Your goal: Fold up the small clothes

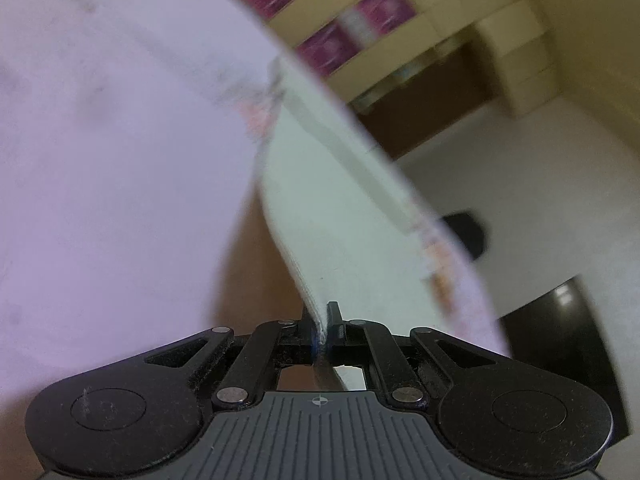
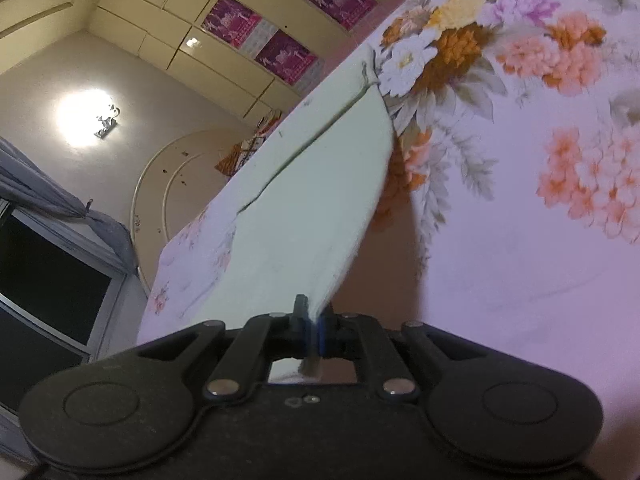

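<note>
- Left wrist view: dim, heavily motion-blurred; the floral sheet [image 1: 100,152] is washed out.
- Right wrist view: sharper; a ceiling lamp [image 2: 86,118] glares brightly.
- Fisheye bending, dark corners in both.

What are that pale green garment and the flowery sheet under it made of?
The pale green garment looks like soft matte knit, probably cotton: it drapes limply from both shut grippers and shows a stitched seam. The floral bedsheet looks like thin, smooth printed woven fabric, possibly cotton or a blend.
</note>
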A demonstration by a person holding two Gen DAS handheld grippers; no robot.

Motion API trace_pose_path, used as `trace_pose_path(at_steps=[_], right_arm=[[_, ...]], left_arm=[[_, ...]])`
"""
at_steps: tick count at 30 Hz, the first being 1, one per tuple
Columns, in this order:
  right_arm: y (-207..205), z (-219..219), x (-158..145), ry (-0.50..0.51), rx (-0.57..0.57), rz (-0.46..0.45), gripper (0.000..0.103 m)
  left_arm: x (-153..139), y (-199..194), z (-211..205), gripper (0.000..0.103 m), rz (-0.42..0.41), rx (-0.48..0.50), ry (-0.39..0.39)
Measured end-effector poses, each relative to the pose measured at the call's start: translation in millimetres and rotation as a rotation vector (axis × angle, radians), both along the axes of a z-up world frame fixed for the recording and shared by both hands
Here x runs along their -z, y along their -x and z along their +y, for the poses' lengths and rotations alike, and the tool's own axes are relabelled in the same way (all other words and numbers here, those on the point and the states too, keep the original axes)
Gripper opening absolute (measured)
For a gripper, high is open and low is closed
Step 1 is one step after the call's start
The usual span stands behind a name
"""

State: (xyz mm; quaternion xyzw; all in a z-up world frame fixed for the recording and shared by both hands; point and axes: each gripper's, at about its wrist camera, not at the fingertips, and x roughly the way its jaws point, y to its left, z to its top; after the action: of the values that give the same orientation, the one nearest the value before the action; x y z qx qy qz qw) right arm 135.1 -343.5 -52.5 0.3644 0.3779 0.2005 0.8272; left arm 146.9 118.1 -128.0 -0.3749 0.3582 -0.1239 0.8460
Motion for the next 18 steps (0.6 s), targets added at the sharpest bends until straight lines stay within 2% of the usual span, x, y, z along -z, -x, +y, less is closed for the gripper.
trace_pose_path(at_steps=[1,4,5,8,12,16,18], right_arm=[[-3.3,0.3,5.8,0.021,0.003,0.030,0.005],[-14.6,5.6,31.4,0.112,-0.004,0.158,0.005],[-14.4,4.7,31.8,0.094,0.003,0.154,0.005],[-18.6,-0.1,15.2,0.049,0.028,0.096,0.005],[-43.7,3.5,-20.3,0.066,0.012,-0.012,0.005],[-89.7,9.9,-54.9,0.081,0.006,-0.109,0.005],[-116.4,13.4,-63.1,0.111,0.001,-0.128,0.005]], left_arm=[[9.1,-2.2,-0.9,0.004,0.046,-0.002,-0.013],[7.1,1.8,0.3,0.004,0.025,-0.032,0.037],[1.1,1.6,0.2,0.004,0.003,-0.035,0.043],[-24.9,-6.1,1.0,0.004,-0.082,-0.034,0.039],[-66.0,-33.5,-2.4,0.004,-0.210,-0.026,-0.004],[-96.5,-84.8,3.5,0.004,-0.258,-0.020,-0.045],[-109.7,-118.4,7.4,0.004,-0.272,-0.019,-0.065]])
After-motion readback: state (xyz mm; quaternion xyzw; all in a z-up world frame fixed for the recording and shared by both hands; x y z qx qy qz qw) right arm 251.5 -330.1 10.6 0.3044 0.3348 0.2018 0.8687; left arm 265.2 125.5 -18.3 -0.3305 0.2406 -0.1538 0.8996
